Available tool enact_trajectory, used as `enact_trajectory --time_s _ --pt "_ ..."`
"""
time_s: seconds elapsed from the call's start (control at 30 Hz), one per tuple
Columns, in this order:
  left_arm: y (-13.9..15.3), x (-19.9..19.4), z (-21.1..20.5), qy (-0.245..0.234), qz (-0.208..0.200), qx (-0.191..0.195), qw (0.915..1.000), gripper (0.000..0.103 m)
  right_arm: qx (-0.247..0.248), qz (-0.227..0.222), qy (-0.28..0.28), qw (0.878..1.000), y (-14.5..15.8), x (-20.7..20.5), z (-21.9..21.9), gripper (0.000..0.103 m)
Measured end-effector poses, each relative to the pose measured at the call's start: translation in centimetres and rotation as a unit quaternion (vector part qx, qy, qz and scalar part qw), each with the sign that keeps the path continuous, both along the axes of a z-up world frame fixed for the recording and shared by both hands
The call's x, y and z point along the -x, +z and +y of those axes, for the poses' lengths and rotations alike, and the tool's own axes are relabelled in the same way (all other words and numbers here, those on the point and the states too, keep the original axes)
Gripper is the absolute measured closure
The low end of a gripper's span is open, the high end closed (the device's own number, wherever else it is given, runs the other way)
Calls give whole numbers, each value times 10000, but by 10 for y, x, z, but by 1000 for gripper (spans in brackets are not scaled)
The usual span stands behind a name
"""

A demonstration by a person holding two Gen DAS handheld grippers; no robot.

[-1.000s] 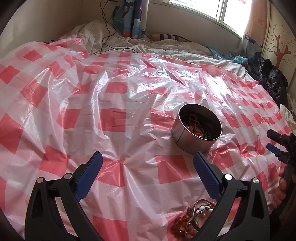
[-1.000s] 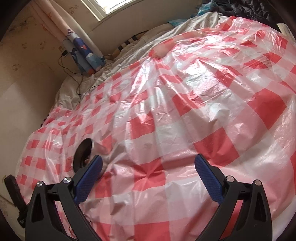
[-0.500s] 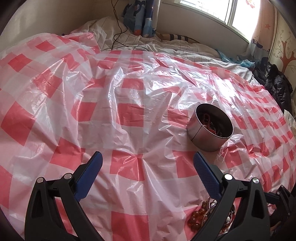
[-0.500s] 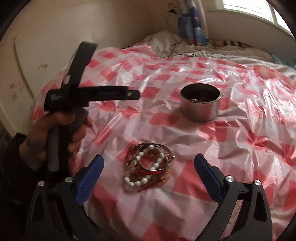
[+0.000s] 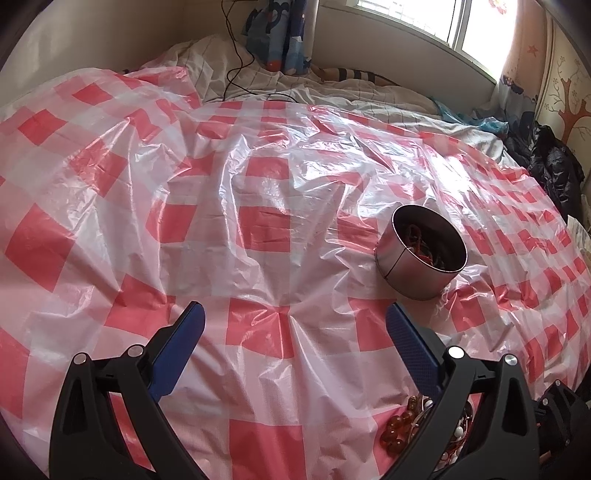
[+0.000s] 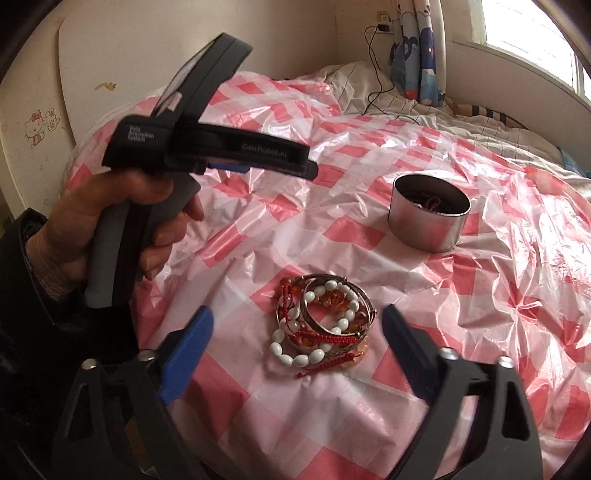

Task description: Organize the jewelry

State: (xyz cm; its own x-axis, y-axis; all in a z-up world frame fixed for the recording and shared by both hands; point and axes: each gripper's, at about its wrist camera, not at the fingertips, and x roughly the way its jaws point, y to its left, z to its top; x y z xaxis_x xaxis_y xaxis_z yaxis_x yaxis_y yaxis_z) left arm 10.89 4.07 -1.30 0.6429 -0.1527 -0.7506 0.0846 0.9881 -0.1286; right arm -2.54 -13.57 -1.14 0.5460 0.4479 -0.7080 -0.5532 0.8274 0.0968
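The right gripper (image 6: 297, 332) stood wide open and empty, the heap of white-bead, amber and red-cord bracelets (image 6: 323, 326) between its blue fingers. Beyond, rightward, sat the round steel tin (image 6: 428, 212). The left gripper (image 5: 295, 332) likewise gaped, holding nothing.

Left wrist view. Your left tongs (image 5: 293, 332) stand wide apart, their blue-padded fingers (image 5: 183, 345) holding nothing above the red-and-white checked plastic sheet (image 5: 258, 192) spread over the bed. A round metal tin (image 5: 419, 258) sits on the sheet ahead and to the right, open-topped, with red cord and other jewelry inside. A pile of jewelry (image 5: 406, 432), amber beads and a few white ones, lies at lower right, partly hidden behind your right-hand finger. A blue patterned curtain (image 5: 280, 33) hangs by the window (image 5: 443, 18).
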Motion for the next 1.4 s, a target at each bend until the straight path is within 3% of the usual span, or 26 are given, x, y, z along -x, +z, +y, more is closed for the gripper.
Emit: enact_trajectory --time_s 0.07,0.1,0.27,0.33,0.4,0.57,0.7,0.83,0.97,1.13,1.27,1.4 --pt "-1 0 1 -11 14 -22 10000 9 139 -58 22 9999 -2 -1 4 39" --pt "-1 1 0 -14 19 -30 10000 9 196 -71 78 9998 -2 -1 7 50" --pt "-1 1 0 -23 17 -38 10000 9 674 -324 390 9964 -9 0 31 68" --pt "-1 1 0 -17 22 -37 10000 9 893 -420 449 9941 -15 0 40 71" --pt "-1 1 0 -18 21 -33 10000 9 1039 -453 479 9924 -19 0 45 81" --pt "1 1 -1 -26 -4 -15 10000 9 1066 -410 394 9927 -23 -3 41 100" --pt "1 2 -2 -37 -1 -21 10000 9 314 -21 356 9989 -15 -10 27 100" --pt "1 2 -1 -22 2 -22 10000 9 -972 430 256 9940 -1 -20 -1 100" --pt "0 1 0 -18 12 -24 10000 9 -2131 691 63 9746 9 -30 -34 100" --pt "0 1 1 -76 27 -39 10000 9 -3296 847 -63 9403 18 -37 -68 100" --pt "-2 1 1 -156 62 5 9999 9 -3862 849 -105 9184 25 -38 -86 100" --pt "-2 3 -1 -288 87 125 9995 9 -4190 833 -48 9042 31 -35 -96 100"
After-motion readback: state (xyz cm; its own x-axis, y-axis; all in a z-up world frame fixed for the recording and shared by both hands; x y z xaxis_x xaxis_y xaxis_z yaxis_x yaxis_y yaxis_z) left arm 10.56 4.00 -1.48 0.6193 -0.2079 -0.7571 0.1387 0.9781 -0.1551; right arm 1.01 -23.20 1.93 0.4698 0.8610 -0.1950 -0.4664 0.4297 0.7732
